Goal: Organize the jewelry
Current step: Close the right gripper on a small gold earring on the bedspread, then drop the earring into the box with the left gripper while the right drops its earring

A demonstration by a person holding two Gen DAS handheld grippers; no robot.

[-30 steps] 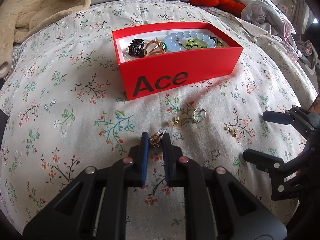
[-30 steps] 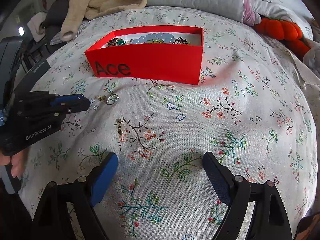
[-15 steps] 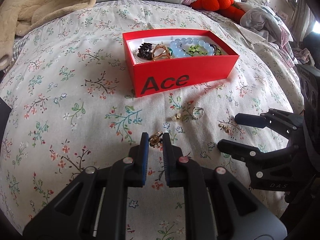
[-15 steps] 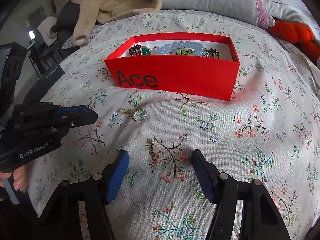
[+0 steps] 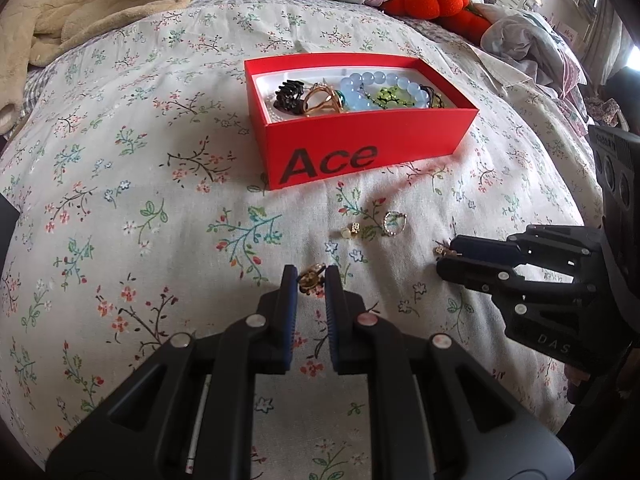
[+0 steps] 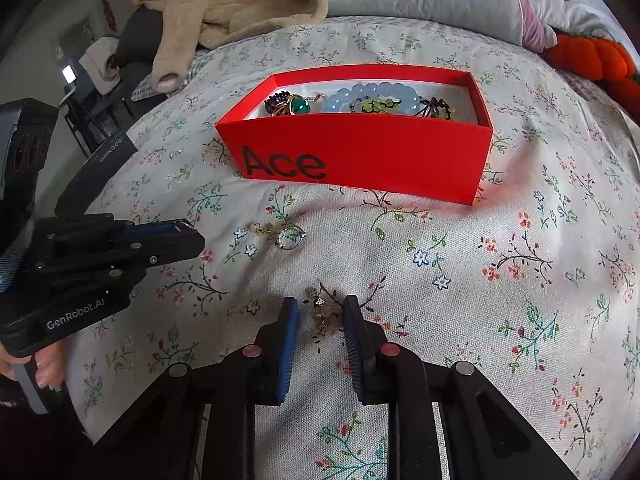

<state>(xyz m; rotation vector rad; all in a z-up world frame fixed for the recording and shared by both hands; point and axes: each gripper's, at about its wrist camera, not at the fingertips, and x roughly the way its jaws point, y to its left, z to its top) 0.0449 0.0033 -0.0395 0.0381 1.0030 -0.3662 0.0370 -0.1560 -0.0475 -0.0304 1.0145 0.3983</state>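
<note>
Matt cloth, smooth card and shiny metal

The bed cover (image 5: 132, 184) is woven matt cloth; the red box (image 5: 372, 152) looks like smooth matt card. The blue beads (image 5: 368, 88) are glossy, the gold ring (image 5: 320, 100) is shiny metal, and the beige blanket (image 5: 80, 4) is soft and fleecy.

open bedspread (image 5: 168, 184) beside red box (image 5: 360, 160)

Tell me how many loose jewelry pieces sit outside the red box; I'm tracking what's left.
4: a gold piece between the left gripper fingers, a small stud, a ring, and earrings between the right gripper fingers.
</note>
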